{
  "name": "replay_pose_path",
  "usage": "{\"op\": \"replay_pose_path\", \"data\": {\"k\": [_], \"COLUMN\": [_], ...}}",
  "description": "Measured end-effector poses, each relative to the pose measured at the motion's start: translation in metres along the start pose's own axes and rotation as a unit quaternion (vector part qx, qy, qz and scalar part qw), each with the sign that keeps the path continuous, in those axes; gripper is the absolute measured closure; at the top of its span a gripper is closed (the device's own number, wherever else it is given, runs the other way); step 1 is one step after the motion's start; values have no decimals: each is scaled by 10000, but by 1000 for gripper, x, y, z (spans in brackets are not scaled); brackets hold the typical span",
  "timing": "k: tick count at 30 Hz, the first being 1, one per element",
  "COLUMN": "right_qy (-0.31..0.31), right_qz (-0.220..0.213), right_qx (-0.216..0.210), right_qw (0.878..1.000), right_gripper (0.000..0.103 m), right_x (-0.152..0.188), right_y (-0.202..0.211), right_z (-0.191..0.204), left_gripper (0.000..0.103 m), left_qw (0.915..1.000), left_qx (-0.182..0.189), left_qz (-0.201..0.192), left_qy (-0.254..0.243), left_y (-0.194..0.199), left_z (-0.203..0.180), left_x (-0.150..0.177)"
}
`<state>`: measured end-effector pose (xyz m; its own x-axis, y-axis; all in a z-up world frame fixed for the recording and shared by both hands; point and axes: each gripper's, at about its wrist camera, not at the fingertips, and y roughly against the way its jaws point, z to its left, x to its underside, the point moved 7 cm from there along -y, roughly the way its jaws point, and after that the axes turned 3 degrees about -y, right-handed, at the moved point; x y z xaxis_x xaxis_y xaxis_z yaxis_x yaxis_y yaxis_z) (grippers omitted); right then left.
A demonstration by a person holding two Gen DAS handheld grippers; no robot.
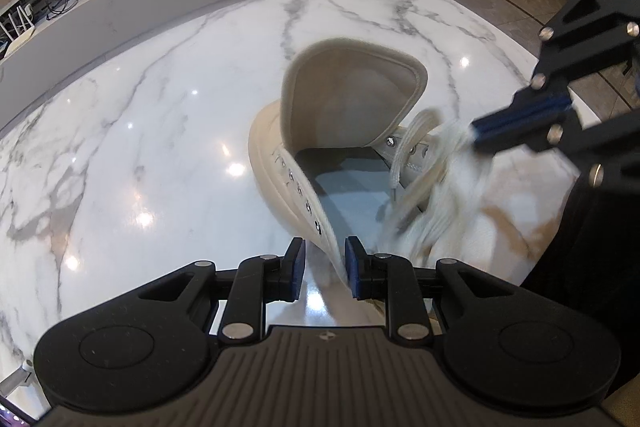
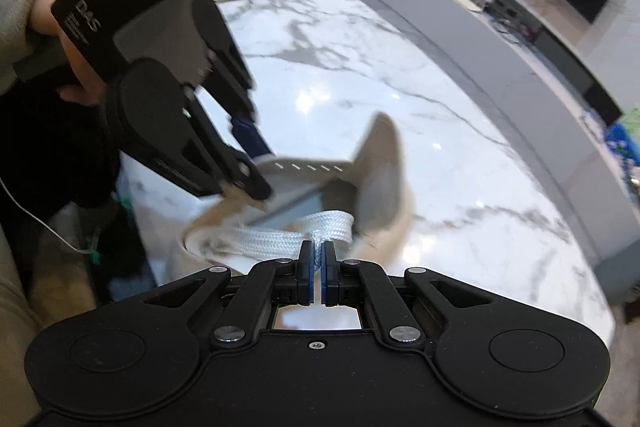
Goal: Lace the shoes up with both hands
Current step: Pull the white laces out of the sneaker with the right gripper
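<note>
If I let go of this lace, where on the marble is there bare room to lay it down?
Bare white marble tabletop lies wide on the left gripper's outer side and beyond the cream high-top shoe's raised tongue. It is crowded between the right gripper, shut on the white flat lace, and the table's near edge.

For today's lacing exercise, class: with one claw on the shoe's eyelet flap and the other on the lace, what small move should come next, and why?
Probably the right claw, shut on the white lace, should draw it up and away to take out slack. The lace passes through an eyelet and hangs loose across the shoe, while the left claw grips the eyelet flap, steadying it.
</note>
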<state>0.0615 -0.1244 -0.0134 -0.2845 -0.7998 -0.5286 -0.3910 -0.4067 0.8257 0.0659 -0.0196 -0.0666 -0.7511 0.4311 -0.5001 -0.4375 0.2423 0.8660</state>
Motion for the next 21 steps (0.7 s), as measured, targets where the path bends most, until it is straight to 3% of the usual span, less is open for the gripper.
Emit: {"op": "replay_pose_path", "data": {"k": [15, 21], "right_qy": [-906, -924], "right_qz": [881, 894], "right_qx": [1251, 913], "right_qw": [9841, 9875], "right_gripper": [101, 96], "right_x": [64, 67], "right_y": [-13, -18], "right_z": [-78, -68], "left_gripper": [82, 82], "left_qw": [10000, 10000], "left_qx": [-3, -24], "left_qz": [36, 66], "left_qy": [8, -10], "left_y": [-1, -2], "left_z": [-1, -2], "left_x": [0, 0]}}
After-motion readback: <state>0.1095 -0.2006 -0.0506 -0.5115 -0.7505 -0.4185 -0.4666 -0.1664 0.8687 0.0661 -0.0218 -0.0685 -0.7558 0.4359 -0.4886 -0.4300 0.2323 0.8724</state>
